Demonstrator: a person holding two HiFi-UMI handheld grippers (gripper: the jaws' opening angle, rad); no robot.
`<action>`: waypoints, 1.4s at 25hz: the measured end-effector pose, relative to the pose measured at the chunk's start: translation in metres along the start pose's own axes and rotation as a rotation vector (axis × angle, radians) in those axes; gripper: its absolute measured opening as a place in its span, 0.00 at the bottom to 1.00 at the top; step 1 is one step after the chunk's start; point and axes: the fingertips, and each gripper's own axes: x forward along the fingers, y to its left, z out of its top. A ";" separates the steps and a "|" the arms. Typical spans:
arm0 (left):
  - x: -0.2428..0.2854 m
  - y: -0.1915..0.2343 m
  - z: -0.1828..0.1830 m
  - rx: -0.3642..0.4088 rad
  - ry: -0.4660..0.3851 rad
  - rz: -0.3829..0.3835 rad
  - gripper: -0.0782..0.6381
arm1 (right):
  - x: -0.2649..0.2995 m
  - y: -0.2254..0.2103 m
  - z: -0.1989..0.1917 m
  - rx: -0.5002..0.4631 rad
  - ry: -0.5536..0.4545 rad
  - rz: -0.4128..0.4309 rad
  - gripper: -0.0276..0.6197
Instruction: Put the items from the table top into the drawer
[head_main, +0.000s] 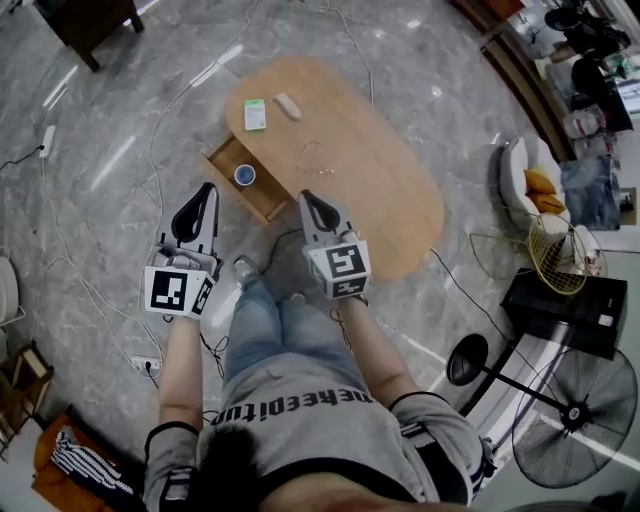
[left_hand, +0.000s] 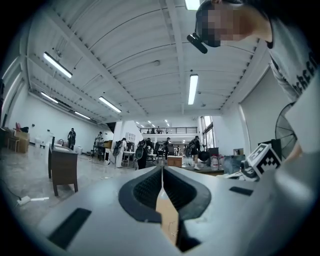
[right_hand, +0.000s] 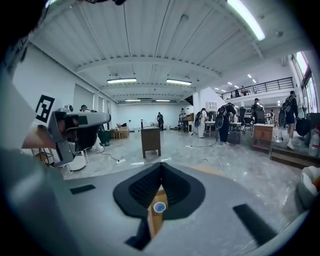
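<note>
grey shirt (head_main: 300, 410) of the person, nearest the head camera, bears dark lettering that runs upside down and cannot be read with certainty. task items: green-and-white flat packet (head_main: 255, 114), long axis running up the head view, and pale oblong item (head_main: 288, 105), long axis slanting, both at the far left end of the oval wooden table (head_main: 390, 190); thin looped wire-like item (head_main: 315, 156) near mid-table. packet print is too small to read. open wooden drawer (head_main: 228, 160) juts from the table's left side, just on the near side of the packet, with a blue-and-white round object (head_main: 245, 175) inside. left gripper (head_main: 207, 190) and right gripper (head_main: 308, 198), each with jaws pressed together on nothing, flank the drawer; all items lie beyond their tips, the looped item nearer the right, the packet about equally near both.
</note>
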 end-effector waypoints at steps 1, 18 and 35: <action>-0.002 -0.002 0.005 0.002 -0.002 0.001 0.13 | -0.005 0.000 0.005 -0.001 -0.004 -0.001 0.05; -0.039 -0.048 0.077 0.040 -0.102 0.050 0.13 | -0.093 -0.011 0.085 -0.034 -0.152 -0.016 0.04; -0.070 -0.080 0.123 0.046 -0.193 0.119 0.13 | -0.163 -0.028 0.132 -0.062 -0.279 -0.047 0.04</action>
